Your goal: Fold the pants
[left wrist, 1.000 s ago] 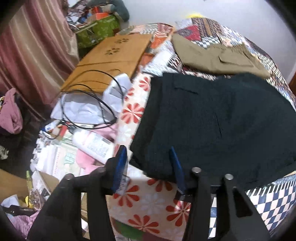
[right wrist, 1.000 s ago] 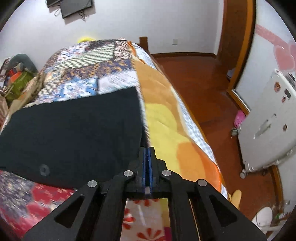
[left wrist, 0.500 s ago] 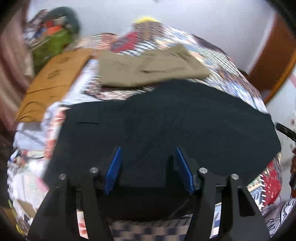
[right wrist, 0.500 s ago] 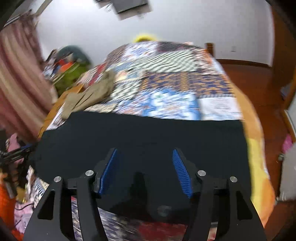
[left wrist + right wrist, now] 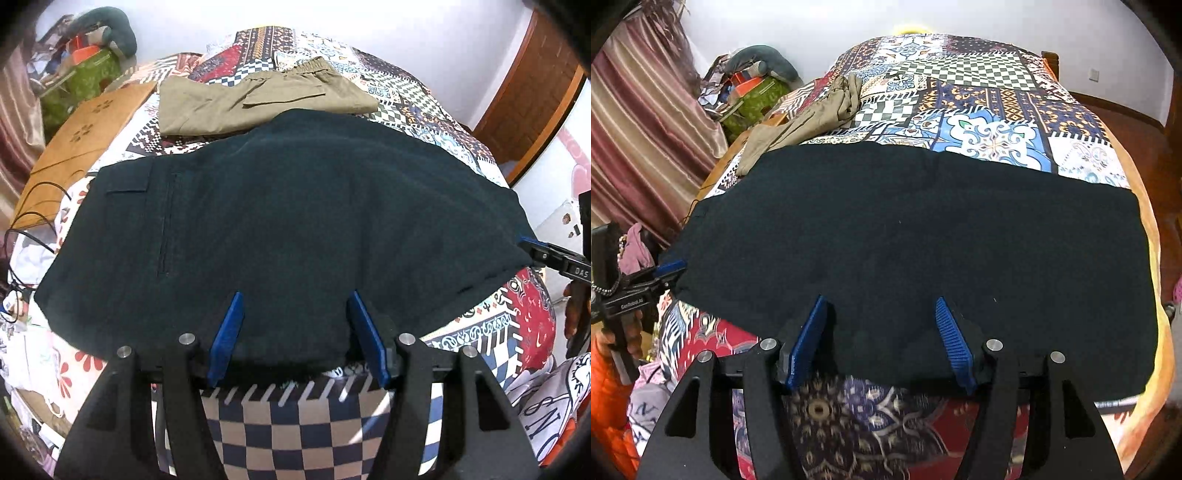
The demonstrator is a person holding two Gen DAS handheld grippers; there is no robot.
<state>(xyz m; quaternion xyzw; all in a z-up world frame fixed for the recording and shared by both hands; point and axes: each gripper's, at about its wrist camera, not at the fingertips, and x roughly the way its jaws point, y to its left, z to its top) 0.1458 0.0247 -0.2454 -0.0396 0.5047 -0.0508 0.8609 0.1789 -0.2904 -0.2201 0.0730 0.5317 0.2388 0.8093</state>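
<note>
Dark folded pants [image 5: 295, 206] lie flat across the patchwork bedspread [image 5: 295, 424], long side left to right. My left gripper [image 5: 294, 295] hangs open over their near edge, blue pads apart, with the cloth beneath and nothing pinched. In the right wrist view the same pants [image 5: 905, 240] fill the middle, and my right gripper [image 5: 879, 299] is open above their near hem. Each gripper shows in the other's view: the right gripper [image 5: 532, 245] at the pants' right end, the left gripper [image 5: 668, 267] at their left end.
Folded khaki pants [image 5: 258, 99] lie behind the dark ones. A brown cardboard sheet [image 5: 85, 136], black cables [image 5: 33, 221] and a green bag [image 5: 81, 77] crowd the left side. A striped curtain [image 5: 639, 122] hangs left. A wooden door [image 5: 528, 92] stands far right.
The right gripper went from shut to open. Both views swung from the pants' ends toward their middle, and the left jaws widened a little.
</note>
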